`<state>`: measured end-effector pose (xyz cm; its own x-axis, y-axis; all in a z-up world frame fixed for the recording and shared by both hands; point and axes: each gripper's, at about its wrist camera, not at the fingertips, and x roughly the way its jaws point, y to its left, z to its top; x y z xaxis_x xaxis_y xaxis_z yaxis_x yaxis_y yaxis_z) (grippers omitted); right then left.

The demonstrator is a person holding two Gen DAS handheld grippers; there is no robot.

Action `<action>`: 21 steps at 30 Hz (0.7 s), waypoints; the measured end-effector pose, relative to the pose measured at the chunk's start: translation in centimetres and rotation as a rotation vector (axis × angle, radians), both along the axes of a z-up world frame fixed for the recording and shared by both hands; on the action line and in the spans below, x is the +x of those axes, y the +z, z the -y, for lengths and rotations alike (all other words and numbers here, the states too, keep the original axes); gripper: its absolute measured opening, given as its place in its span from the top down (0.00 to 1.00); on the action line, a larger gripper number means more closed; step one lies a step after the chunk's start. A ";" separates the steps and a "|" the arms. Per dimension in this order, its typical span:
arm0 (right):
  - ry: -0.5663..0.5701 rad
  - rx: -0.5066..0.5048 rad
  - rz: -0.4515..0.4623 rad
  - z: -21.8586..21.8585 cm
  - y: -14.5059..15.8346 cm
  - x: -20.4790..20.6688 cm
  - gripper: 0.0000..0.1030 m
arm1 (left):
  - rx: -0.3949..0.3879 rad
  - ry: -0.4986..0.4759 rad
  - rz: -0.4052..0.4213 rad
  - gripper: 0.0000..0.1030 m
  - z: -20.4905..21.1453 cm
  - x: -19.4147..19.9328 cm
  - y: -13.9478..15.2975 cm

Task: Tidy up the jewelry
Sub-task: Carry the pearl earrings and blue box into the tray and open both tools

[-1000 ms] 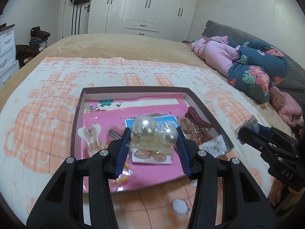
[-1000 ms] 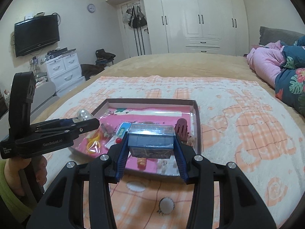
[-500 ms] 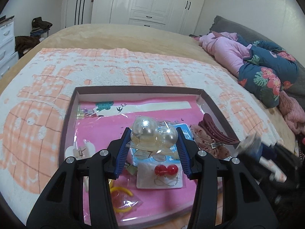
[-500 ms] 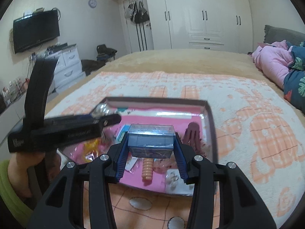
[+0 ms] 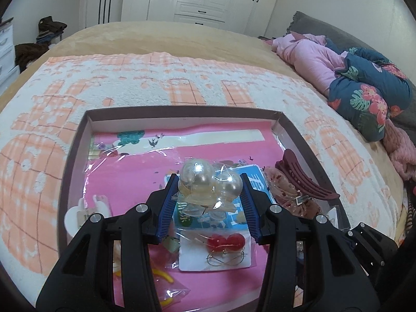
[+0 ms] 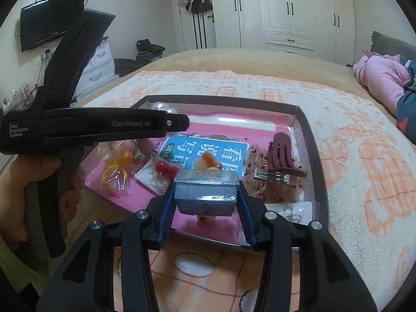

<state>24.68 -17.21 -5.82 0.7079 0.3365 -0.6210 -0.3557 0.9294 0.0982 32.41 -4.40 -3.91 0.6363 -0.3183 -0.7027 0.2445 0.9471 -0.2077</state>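
Hidden: your left gripper [image 5: 209, 182] covers the near part of the tray [image 5: 75, 140], so you cannot see all that lies under it. Your right gripper [image 6: 206, 191] hides a small orange thing behind the box; you cannot tell what it is.
Cut off: the yellow rings [image 5: 163, 275] in their clear bag show only in part in the left wrist view.
Hard to see: the small wire earrings [image 6: 290, 212] at the tray's near right corner are too tiny to make out well.
Tray: it sits on the peach and white blanket [image 5: 156, 78] on the bed. It has a pink floor.
In the tray: a blue card with white writing [image 6: 205, 153], red ball earrings on a white card [image 5: 225, 241], a white clip [image 5: 85, 208], a dark red hair claw [image 6: 282, 156] on top of a spotted bag [image 6: 273, 184], and the yellow rings.
Left jaws: they pinch a clear bag of big pearl balls [image 5: 208, 179], held up above the middle of the tray.
Right jaws: they pinch a small clear blue box [image 6: 206, 192], held over the near edge of the tray.
Which way: the box's long side runs left to right, from one jaw to the other. The hair claw's teeth point toward you in the right wrist view.
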 end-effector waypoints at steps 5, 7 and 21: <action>0.010 0.014 -0.019 0.2 -0.2 0.1 0.58 | 0.001 -0.011 -0.018 0.63 0.3 0.3 -0.5; 0.007 0.024 -0.025 0.6 -0.2 0.1 0.58 | 0.004 -0.015 -0.024 0.63 0.5 0.2 -0.7; -0.022 0.034 -0.030 1.8 0.0 -0.6 0.50 | 0.007 -0.034 -0.040 0.63 1.1 -0.1 -1.2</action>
<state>24.06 -18.97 -5.87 0.6968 0.3423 -0.6304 -0.3316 0.9330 0.1400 32.26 -5.49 -5.07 0.5962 -0.3345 -0.7298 0.2684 0.9398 -0.2115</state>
